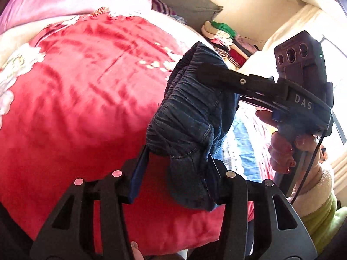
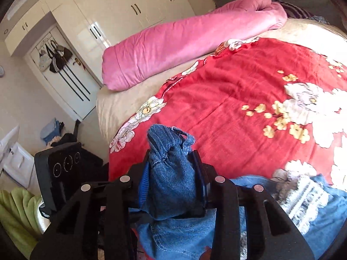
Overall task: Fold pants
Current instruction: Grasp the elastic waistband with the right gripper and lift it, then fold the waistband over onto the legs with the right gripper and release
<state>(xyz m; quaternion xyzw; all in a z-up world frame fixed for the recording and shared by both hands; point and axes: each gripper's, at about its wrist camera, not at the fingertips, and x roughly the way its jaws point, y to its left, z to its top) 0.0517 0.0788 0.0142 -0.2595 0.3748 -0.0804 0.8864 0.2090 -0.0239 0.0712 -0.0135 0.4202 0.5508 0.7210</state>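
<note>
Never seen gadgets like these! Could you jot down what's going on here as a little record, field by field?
Setting: bedroom, red floral blanket on bed
Garment: blue denim pants
Left gripper: fabric bunched between its fingers; grip looks loose, closure unclear
Right gripper: shut on a wad of the pants
Pants position: held up above the blanket, not yet folded
Also on bed: rolled pink quilt
</note>
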